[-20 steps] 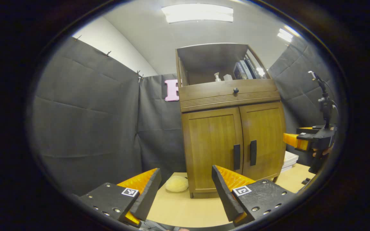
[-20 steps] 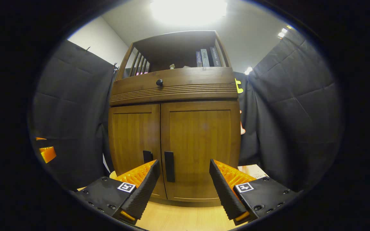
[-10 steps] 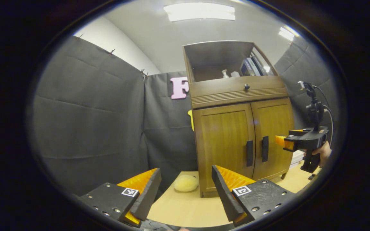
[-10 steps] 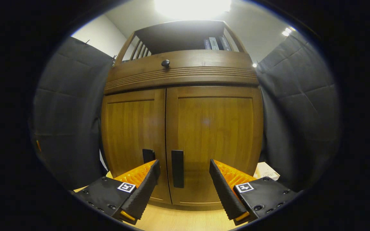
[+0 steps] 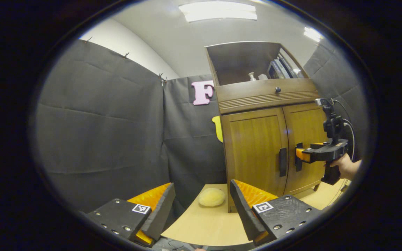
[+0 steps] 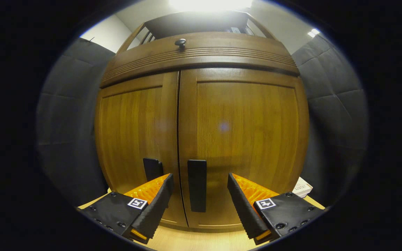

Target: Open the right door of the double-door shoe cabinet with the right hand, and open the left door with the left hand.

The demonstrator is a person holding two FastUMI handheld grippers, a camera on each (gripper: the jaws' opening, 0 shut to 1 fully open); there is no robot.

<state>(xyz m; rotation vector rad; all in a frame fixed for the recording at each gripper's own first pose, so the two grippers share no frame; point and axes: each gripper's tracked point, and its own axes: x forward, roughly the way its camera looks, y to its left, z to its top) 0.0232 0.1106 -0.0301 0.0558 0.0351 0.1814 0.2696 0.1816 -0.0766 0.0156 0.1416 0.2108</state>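
Note:
A brown wooden shoe cabinet (image 5: 267, 139) stands on the light table, both doors closed. In the right gripper view the right door (image 6: 243, 139) and left door (image 6: 134, 136) are close ahead. The right door's dark vertical handle (image 6: 197, 184) stands between the open fingers of my right gripper (image 6: 198, 195), which has nothing pressed in it. The left door's handle (image 6: 153, 168) sits just left of it. In the left gripper view my left gripper (image 5: 201, 205) is open and well back from the cabinet, to its left. There the right gripper (image 5: 300, 154), held by a hand (image 5: 347, 166), reaches the right handle (image 5: 298, 157).
A pale round sponge-like lump (image 5: 211, 197) lies on the table (image 5: 201, 223) beside the cabinet's left foot. A drawer with a dark knob (image 6: 180, 43) runs above the doors; books (image 5: 281, 68) stand on the open top shelf. A white box (image 6: 302, 188) lies at the cabinet's right.
My right gripper has moved in toward the cabinet until the right door's handle stands between its fingers. My left gripper's view has swung left, so the cabinet sits further right.

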